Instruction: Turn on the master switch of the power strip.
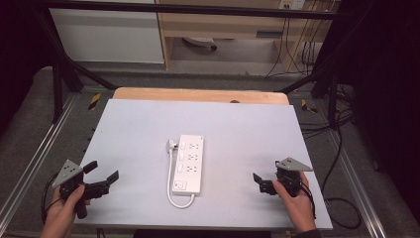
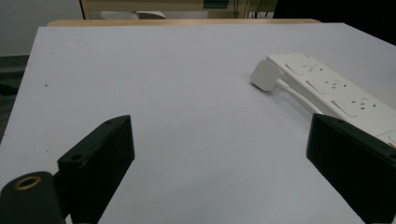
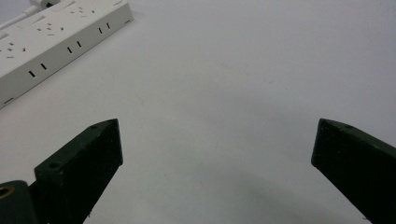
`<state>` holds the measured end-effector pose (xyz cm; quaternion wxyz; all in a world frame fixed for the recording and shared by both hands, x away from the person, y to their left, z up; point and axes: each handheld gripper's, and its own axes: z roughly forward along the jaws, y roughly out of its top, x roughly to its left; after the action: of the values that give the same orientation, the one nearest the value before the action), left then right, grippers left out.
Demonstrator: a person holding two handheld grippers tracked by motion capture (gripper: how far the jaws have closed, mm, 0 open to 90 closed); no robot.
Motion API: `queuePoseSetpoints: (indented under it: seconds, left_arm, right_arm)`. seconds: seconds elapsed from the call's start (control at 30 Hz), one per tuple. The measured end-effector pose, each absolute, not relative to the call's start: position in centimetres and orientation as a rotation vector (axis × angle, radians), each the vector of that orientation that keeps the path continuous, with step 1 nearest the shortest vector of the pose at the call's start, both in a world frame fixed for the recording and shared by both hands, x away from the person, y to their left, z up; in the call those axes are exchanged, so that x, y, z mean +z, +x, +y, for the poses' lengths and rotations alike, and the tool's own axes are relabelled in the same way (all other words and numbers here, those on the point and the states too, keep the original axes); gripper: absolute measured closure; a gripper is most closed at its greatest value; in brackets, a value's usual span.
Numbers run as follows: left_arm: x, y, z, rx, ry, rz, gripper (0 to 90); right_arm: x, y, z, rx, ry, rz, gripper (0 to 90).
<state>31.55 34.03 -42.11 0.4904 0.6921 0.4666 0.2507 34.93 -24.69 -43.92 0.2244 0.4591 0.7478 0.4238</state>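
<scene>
A white power strip (image 1: 189, 163) lies lengthwise at the middle of the pale grey tabletop (image 1: 138, 129). Its white cable (image 1: 171, 188) loops from the near end up the left side to a white plug (image 1: 171, 145) lying beside the far end. My left gripper (image 1: 103, 172) is held at the near left corner, open and empty. In the left gripper view the open jaws (image 2: 219, 158) face the plug (image 2: 265, 75) and strip (image 2: 336, 88) at the right. My right gripper (image 1: 267, 173) hovers near the front right, open and empty (image 3: 215, 158), with the strip (image 3: 51, 37) at its upper left.
The far edge of the wooden table (image 1: 198, 94) shows beyond the grey sheet. A black metal frame (image 1: 59, 84) surrounds the table. Cables (image 1: 341, 198) lie on the floor at the right. A cabinet (image 1: 218, 25) stands at the back.
</scene>
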Motion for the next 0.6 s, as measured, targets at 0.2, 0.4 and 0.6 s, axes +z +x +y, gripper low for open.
queuePoseSetpoints:
  seconds: [0.2, 0.4, 0.6]
  left_arm:
    - [-42.4, 31.7, 33.5, 0.608, 1.710, 1.123, 7.8]
    - [-43.0, 31.9, 32.6, 0.591, 1.767, 1.118, 7.8]
    - [-43.3, 32.2, 31.4, 0.562, 1.798, 1.117, 7.5]
  right_arm:
    - [-44.2, 35.1, -24.9, 1.144, 1.285, 2.054, 2.8]
    - [-44.6, 35.5, -25.1, 1.095, 1.322, 2.060, 3.0]
    - [-45.4, 36.2, -25.2, 1.019, 1.368, 2.075, 3.1]
